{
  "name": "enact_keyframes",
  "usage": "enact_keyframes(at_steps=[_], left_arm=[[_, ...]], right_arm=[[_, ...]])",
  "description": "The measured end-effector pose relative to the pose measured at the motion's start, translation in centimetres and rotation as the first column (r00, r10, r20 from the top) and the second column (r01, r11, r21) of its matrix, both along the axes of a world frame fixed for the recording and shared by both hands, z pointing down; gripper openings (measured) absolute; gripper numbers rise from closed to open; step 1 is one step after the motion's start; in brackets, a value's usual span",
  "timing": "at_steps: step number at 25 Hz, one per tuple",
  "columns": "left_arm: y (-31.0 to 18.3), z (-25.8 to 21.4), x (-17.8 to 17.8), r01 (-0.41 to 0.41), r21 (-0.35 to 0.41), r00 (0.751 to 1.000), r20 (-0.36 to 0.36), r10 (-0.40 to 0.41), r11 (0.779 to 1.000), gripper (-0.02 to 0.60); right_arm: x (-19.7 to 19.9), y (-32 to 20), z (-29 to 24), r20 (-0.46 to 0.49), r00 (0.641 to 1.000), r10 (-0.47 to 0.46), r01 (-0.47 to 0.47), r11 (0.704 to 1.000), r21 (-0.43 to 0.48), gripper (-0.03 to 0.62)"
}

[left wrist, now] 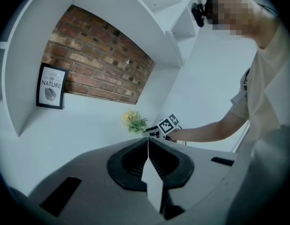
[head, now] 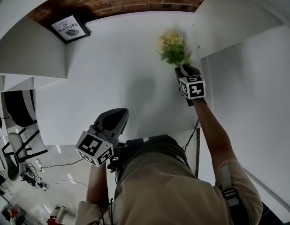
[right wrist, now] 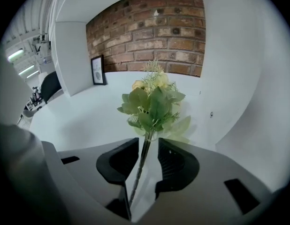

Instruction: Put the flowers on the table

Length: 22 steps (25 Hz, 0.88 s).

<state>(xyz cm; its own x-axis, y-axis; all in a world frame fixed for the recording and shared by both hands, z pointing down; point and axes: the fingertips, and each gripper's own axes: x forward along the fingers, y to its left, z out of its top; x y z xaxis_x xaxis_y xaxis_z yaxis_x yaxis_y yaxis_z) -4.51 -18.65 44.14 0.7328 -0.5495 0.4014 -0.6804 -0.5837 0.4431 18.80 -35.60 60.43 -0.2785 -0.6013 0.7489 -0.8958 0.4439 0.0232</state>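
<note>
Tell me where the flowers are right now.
Head view, upper right: the flowers are at the white table's right side, stems between the right claw's open jaws, far from the framed print.

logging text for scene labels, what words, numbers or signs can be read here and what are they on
"OF NATURE": on the framed print, above a leaf drawing.
The smaller line above those words on the print is too small to read.
Left marker cube and right marker cube: black and white square patterns only, no letters or numbers.
No other text shows.
</note>
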Motion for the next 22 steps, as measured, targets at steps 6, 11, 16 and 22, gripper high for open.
enact_keyframes(at_steps=[6, 11, 16, 22], left_arm=[[0.2, 0.1, 0.2, 0.000, 0.000, 1.000, -0.008, 0.000, 1.000, 0.014], [0.2, 0.2, 0.0, 0.000, -0.001, 1.000, -0.007, 0.000, 1.000, 0.014], [0.2, 0.2, -0.3, 0.004, 0.001, 1.000, -0.004, -0.004, 1.000, 0.014], [0.0, 0.5, -0.7, 0.001, -0.002, 1.000, 0.001, -0.001, 1.000, 0.014]], right_arm=[[-0.2, -1.1, 0.6, -0.019, 1.000, 0.000, -0.001, 0.999, -0.035, 0.080], [0.0, -1.8, 0.8, 0.056, 0.992, 0.113, -0.108, 0.990, -0.087, 0.052], [0.6, -2.5, 0.7, 0.229, 0.921, 0.316, -0.281, 0.944, -0.172, 0.049], [0.8, -3.4, 0.5, 0.357, 0.817, 0.453, -0.392, 0.890, -0.231, 0.048]])
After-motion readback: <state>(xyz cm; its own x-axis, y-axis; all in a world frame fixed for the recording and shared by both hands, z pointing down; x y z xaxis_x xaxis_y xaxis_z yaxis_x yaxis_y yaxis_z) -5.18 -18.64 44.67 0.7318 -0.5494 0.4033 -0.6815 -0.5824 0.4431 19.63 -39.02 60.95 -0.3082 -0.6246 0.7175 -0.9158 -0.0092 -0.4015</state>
